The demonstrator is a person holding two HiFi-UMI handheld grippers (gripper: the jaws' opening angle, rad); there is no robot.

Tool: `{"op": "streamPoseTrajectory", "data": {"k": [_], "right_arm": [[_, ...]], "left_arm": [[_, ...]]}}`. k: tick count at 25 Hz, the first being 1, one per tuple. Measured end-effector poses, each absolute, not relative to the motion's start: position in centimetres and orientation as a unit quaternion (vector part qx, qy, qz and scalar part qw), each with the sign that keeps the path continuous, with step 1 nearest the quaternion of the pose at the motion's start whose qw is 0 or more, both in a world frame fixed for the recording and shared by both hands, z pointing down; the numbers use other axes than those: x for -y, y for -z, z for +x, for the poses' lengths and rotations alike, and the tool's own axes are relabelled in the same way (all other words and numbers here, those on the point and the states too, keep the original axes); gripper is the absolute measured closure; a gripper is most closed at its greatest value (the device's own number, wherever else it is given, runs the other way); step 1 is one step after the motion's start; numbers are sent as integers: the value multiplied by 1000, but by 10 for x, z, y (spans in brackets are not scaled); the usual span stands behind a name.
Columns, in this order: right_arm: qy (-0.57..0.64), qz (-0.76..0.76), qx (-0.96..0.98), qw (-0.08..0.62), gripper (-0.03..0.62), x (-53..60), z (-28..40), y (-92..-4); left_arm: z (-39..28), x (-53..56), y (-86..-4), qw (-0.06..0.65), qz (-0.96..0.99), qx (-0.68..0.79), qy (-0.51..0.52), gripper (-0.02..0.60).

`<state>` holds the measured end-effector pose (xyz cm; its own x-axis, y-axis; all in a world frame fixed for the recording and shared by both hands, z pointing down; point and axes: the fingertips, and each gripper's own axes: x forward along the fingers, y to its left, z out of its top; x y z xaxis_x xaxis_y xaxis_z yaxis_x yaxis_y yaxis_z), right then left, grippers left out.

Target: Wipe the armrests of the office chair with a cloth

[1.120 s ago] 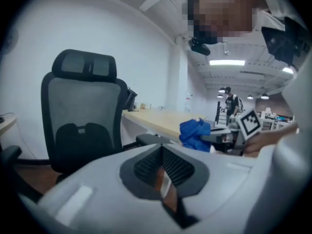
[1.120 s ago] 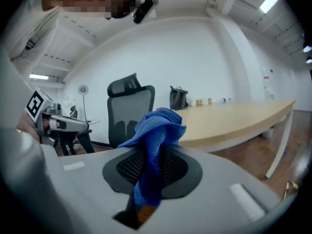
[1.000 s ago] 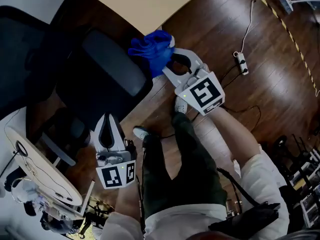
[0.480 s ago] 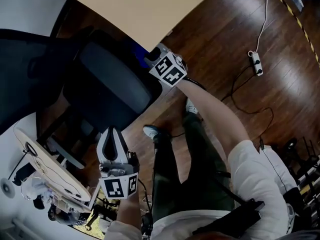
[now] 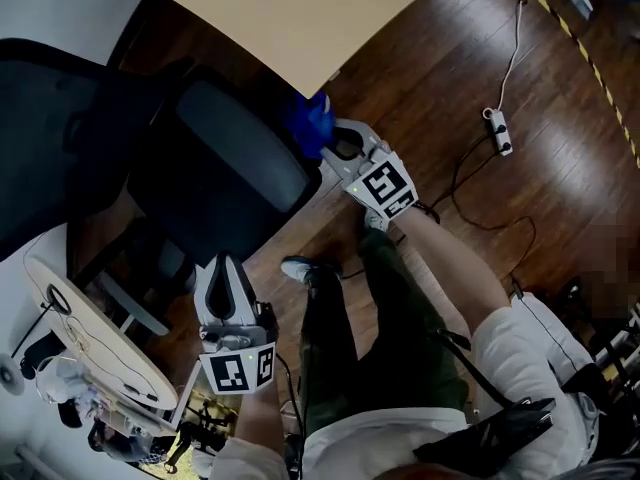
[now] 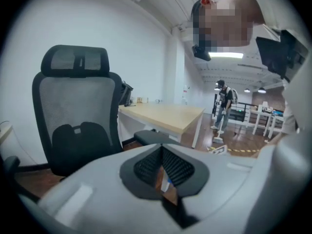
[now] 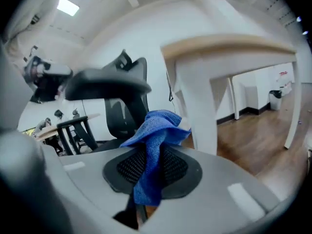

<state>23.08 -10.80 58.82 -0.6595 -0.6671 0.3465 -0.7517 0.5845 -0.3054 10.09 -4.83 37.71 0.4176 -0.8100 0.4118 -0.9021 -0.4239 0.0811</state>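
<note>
The black office chair [image 6: 73, 121] has a mesh back and headrest. Its dark armrest pad [image 5: 225, 163] lies under me, beside the desk; the left gripper view has the armrest pad [image 6: 150, 136] too. A blue cloth [image 5: 308, 123] shows at that pad's far right end, partly hidden by its edge. My right gripper [image 5: 335, 146] is shut on the blue cloth [image 7: 153, 145], which bunches over the jaws. From there the armrest pad [image 7: 107, 87] is above and to the left, not touching the cloth. My left gripper [image 5: 222, 268] hangs low by the chair, shut and holding nothing.
A light wooden desk [image 5: 290, 18] stands just past the armrest, its white leg [image 7: 195, 106] close to the cloth. A power strip [image 5: 497, 133] and cables lie on the wood floor. A white round object [image 5: 90, 338] sits at lower left. A person [image 6: 223, 106] stands far off.
The right gripper carried the cloth up along the armrest's end toward the desk edge, then drew back down and right. The left gripper has hardly moved.
</note>
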Motion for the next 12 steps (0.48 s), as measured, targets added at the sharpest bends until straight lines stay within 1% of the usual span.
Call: {"op": "streamPoseTrajectory", "data": {"k": [3,6,8,10,12], "right_arm": [[-199,433,878,42,523,61,267,-473],[-143,432,891,-8,523,38,291,-335],[-102,428,898,-21,523,28,287,-248],[-76,438,895,-29,523,18,274,-179],[-62,446,892,-41,523,15,256,-133]], "left_arm": [[94,43,-348,134,834,515,-145,589],[97,35,-297,78,845,511,-137,589],[90,19,-251,44,850,507,-137,589],[72,5,-195,43,846,520,-109,589],[48,-6,-144,44,833,547,-72,589]]}}
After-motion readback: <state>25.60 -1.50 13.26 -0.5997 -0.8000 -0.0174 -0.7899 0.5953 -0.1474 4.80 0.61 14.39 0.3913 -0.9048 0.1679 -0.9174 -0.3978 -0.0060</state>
